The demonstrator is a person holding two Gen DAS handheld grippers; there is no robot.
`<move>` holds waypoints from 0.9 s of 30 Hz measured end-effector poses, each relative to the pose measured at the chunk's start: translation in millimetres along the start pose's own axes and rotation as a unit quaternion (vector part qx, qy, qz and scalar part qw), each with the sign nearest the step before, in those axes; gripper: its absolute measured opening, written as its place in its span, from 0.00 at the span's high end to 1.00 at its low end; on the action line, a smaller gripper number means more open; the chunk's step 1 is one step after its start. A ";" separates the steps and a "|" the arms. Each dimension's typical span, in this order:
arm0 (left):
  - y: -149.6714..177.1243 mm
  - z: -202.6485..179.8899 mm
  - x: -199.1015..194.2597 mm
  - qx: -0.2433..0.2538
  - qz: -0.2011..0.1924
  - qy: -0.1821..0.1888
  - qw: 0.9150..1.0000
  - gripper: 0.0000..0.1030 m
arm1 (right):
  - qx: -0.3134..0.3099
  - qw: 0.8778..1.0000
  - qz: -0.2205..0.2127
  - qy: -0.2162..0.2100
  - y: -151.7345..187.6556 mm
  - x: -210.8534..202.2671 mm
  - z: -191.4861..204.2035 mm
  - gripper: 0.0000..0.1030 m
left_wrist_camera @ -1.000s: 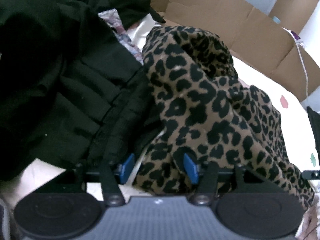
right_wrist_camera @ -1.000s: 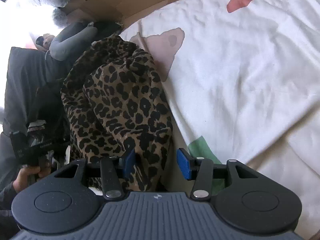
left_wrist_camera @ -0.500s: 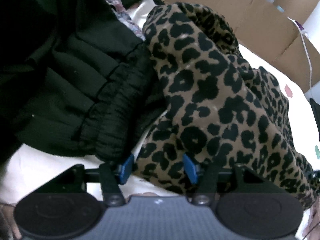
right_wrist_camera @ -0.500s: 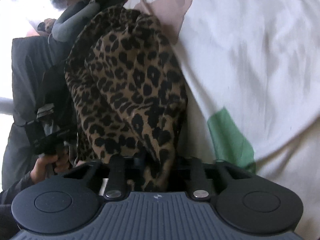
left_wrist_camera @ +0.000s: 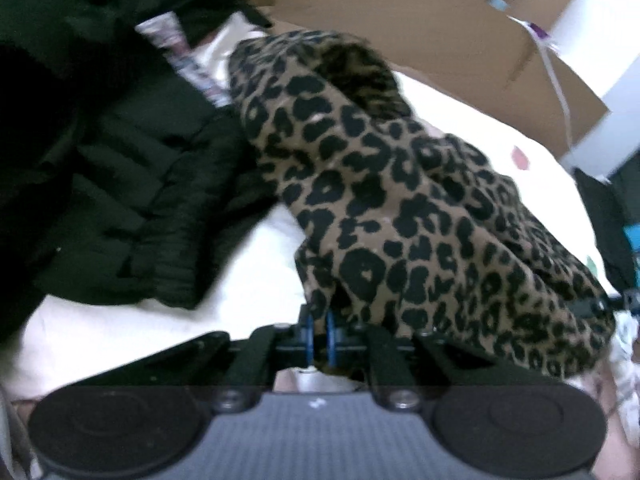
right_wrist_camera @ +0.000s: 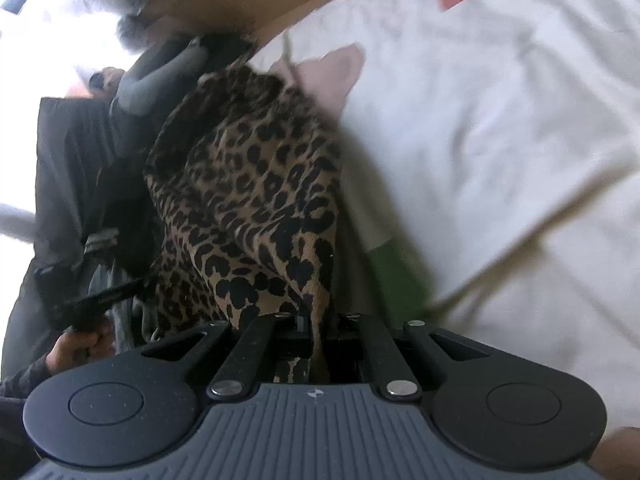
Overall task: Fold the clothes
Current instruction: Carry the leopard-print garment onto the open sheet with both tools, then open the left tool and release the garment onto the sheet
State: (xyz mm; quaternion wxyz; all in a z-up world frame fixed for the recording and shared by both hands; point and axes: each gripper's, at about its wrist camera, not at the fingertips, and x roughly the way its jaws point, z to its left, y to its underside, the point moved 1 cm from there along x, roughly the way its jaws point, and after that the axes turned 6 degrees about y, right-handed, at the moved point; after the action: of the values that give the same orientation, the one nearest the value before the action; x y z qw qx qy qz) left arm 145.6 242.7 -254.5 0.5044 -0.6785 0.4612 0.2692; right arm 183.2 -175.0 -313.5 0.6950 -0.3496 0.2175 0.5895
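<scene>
We hold the leopard garment [left_wrist_camera: 400, 208] by its near edge with both tools. Our left hand-held gripper [left_wrist_camera: 319, 334] is closing, its blue pads pressing a fold of the leopard cloth between them. Our right hand-held gripper [right_wrist_camera: 314, 334] is clamped tight on another fold, which runs down between its fingers. The garment stretches away from us in a bunched ridge over the white bed sheet [right_wrist_camera: 500, 140]. On its left lies a heap of black clothes [left_wrist_camera: 120, 184], just beside it. Cardboard [left_wrist_camera: 420, 28] stands behind the bed. In the right view our left hand [right_wrist_camera: 80, 344] shows low at the left.
</scene>
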 end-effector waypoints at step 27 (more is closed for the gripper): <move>17.1 -28.1 -6.3 0.059 0.067 0.040 0.995 0.59 | 0.060 0.986 -0.039 0.152 17.7 -107.5 -75.9 1.00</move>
State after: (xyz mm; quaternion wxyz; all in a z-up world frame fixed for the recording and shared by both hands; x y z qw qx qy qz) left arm 124.8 217.6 -247.0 0.5057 -0.6251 0.5408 0.2470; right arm 151.7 -302.0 -290.9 0.6961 -0.4011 0.3420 0.4874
